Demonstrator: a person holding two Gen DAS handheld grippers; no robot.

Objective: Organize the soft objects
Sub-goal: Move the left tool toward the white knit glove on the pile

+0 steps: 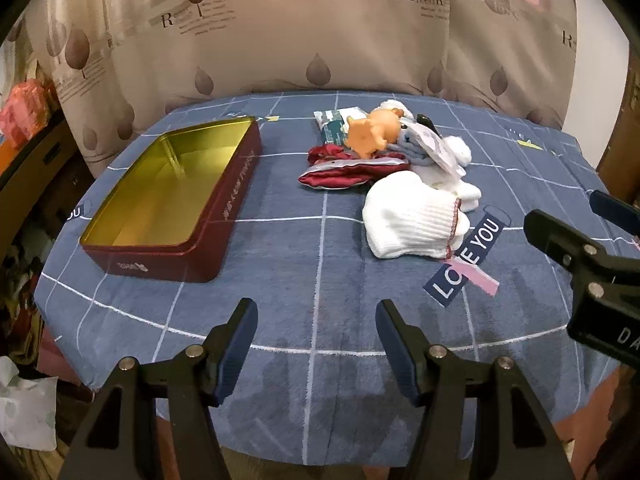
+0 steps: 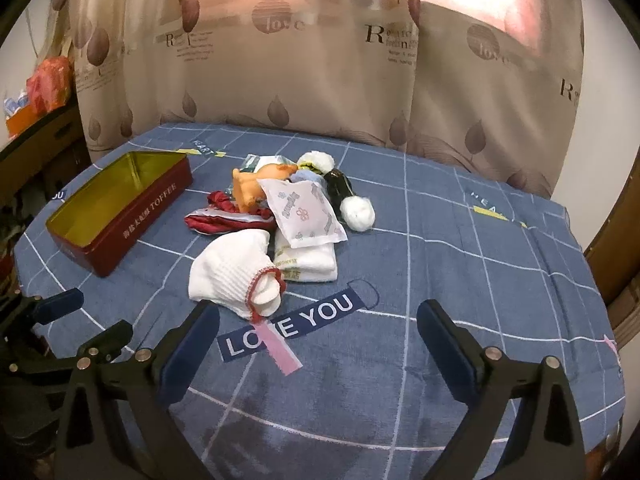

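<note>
A pile of soft things lies mid-table: a white knit glove [image 1: 412, 220] [image 2: 236, 270] nearest me, a dark red satin cloth [image 1: 348, 168] [image 2: 224, 218], an orange plush toy [image 1: 370, 132] [image 2: 250, 186], a flat patterned packet [image 2: 302, 214], folded white cloth [image 2: 308, 260] and white pom-poms [image 2: 358, 208]. An open dark red tin [image 1: 176, 204] [image 2: 116, 212] with a gold inside stands empty to the left. My left gripper [image 1: 316, 344] hovers open over bare cloth in front of the pile. My right gripper [image 2: 318, 344] is open too, just short of the glove, and shows at the right edge [image 1: 588, 240] of the left wrist view.
A blue checked tablecloth [image 1: 320, 320] [image 2: 440, 280] with a "LOVE YOU" print covers the round table. A printed curtain [image 1: 320, 40] hangs close behind it. Cardboard boxes and orange bags [image 1: 24, 120] crowd the left side. A pink tag [image 2: 278, 350] lies by the glove.
</note>
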